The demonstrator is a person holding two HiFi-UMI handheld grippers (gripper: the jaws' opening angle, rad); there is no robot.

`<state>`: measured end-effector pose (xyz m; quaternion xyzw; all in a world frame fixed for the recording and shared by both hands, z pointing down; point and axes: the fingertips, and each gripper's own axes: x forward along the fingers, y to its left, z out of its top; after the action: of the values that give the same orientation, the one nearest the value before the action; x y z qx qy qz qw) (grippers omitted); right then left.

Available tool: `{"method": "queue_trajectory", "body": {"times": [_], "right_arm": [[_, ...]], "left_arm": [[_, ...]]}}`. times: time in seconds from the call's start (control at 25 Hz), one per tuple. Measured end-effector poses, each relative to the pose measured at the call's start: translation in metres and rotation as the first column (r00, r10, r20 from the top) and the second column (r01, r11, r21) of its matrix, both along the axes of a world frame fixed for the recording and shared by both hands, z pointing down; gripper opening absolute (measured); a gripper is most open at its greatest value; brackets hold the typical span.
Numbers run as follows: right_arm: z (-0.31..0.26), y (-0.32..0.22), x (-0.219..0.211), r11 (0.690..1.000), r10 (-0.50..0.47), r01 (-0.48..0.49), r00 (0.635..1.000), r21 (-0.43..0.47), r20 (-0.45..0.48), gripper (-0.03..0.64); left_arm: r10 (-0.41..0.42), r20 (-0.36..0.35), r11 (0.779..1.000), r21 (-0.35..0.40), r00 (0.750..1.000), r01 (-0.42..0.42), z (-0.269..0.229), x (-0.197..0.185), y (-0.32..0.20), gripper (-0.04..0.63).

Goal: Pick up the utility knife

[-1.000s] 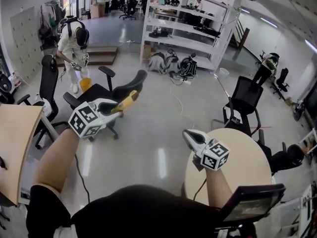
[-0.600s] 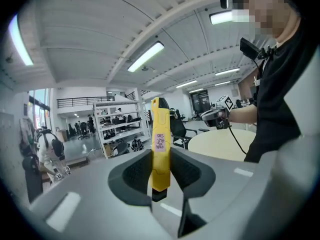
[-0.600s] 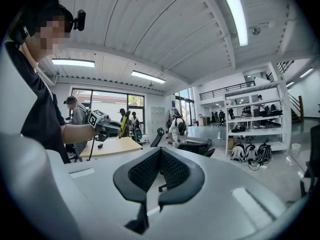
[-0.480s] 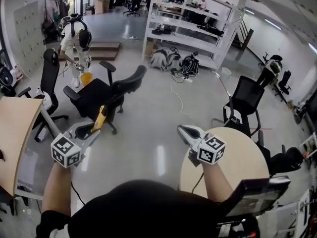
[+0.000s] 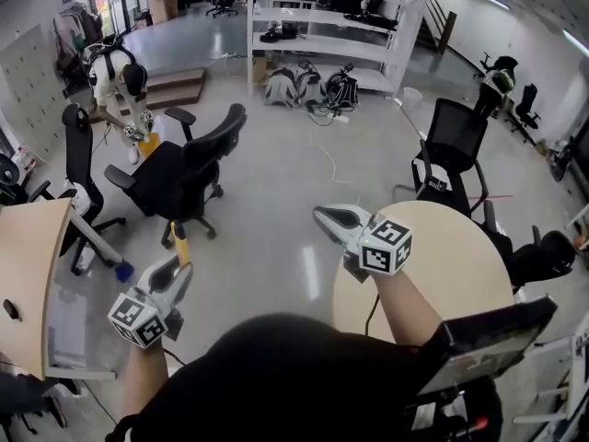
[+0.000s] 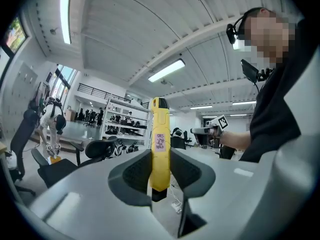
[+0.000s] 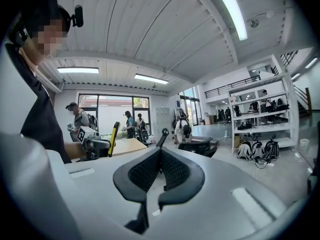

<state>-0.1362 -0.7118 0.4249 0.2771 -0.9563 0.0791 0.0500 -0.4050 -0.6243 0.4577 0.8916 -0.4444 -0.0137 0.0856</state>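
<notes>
The utility knife (image 5: 180, 247) is a slim yellow one, and my left gripper (image 5: 177, 271) is shut on it low at the left of the head view, above the floor. In the left gripper view the knife (image 6: 159, 149) stands upright, clamped between both dark pads (image 6: 134, 173), its tip well past them. My right gripper (image 5: 324, 215) hangs over the near edge of the round table, shut with nothing between its pads (image 7: 145, 171). From the right gripper view, the left gripper (image 7: 95, 145) and the knife (image 7: 114, 138) show at the left.
A round wooden table (image 5: 460, 265) lies under my right arm, with a dark screen (image 5: 488, 339) near my body. A wooden desk (image 5: 28, 274) is at the left. Black office chairs (image 5: 184, 168) (image 5: 456, 141) stand on the floor. White shelving (image 5: 322, 26) and a person (image 5: 115, 81) are farther back.
My left gripper has come down and to the left, closer to my body, carrying the knife, which has rolled from slanted to nearly upright. The right gripper has barely shifted.
</notes>
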Motion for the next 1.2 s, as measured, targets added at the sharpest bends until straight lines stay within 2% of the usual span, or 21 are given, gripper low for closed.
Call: {"method": "queue_trajectory", "body": {"times": [0.2,0.56,1.2], "right_arm": [[0.006,0.0,0.004,0.999,0.032,-0.031,0.999,-0.025,0.033,0.014],[0.006,0.007,0.011,0.993,0.112,-0.111,0.993,-0.03,0.034,0.012],[0.003,0.019,0.008,0.995,0.102,-0.101,0.995,-0.024,0.019,0.011]], "left_arm": [[0.016,-0.025,1.0,-0.007,1.0,-0.016,-0.008,0.004,-0.006,0.112],[0.06,-0.02,0.997,0.047,0.998,-0.059,-0.036,-0.001,-0.011,0.112],[0.065,-0.032,0.997,0.049,0.997,-0.063,-0.038,-0.004,0.0,0.112]]}}
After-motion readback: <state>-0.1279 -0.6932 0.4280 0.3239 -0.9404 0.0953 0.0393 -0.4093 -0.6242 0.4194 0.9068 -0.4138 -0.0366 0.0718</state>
